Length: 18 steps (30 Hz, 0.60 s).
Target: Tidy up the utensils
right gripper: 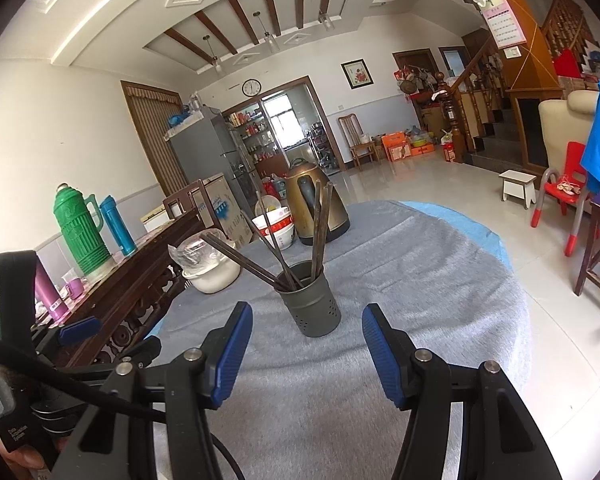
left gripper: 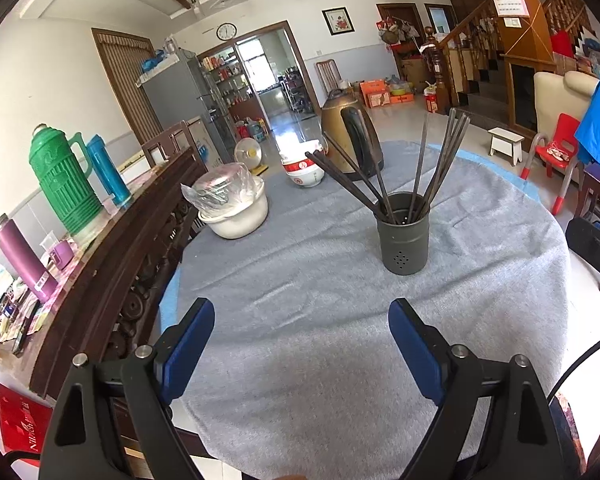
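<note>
A dark grey perforated utensil holder stands upright on the grey tablecloth. Several dark chopsticks stand in it, fanned out left and right. My left gripper is open and empty, hovering over the cloth short of the holder. In the right wrist view the holder with its chopsticks sits just beyond my right gripper, which is open and empty. The left gripper's blue pad shows at that view's left edge.
A white pot with a plastic-covered bowl, stacked red-and-white bowls and a bronze kettle stand at the table's far side. A dark carved wooden sideboard with green, blue and purple flasks borders the left. Red chair at right.
</note>
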{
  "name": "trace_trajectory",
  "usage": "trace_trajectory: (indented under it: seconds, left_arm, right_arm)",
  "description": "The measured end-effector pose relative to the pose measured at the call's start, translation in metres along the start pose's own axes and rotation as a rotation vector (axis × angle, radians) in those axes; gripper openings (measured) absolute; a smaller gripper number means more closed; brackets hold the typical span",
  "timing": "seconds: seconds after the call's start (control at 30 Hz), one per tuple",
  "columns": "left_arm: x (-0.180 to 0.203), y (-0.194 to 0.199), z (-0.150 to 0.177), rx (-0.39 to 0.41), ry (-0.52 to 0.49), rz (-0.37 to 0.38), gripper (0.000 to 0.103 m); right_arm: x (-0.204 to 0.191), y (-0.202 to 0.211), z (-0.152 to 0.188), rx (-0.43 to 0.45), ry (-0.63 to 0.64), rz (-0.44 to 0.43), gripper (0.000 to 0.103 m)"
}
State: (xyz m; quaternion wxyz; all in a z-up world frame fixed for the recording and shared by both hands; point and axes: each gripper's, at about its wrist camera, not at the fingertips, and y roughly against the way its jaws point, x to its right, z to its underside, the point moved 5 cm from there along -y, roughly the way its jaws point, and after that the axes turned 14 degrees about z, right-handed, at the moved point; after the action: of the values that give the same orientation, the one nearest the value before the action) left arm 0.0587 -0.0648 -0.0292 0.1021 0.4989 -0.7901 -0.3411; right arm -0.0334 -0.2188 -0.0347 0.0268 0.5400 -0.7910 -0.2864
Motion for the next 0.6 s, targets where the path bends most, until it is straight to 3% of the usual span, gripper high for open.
trace_trajectory:
  seconds: [0.6]
  left_arm:
    - [-0.007,0.041,0.006,0.047,0.007,-0.052,0.089]
  right_arm:
    - [-0.004,0.033,0.003,0.038,0.008,-0.024,0.062]
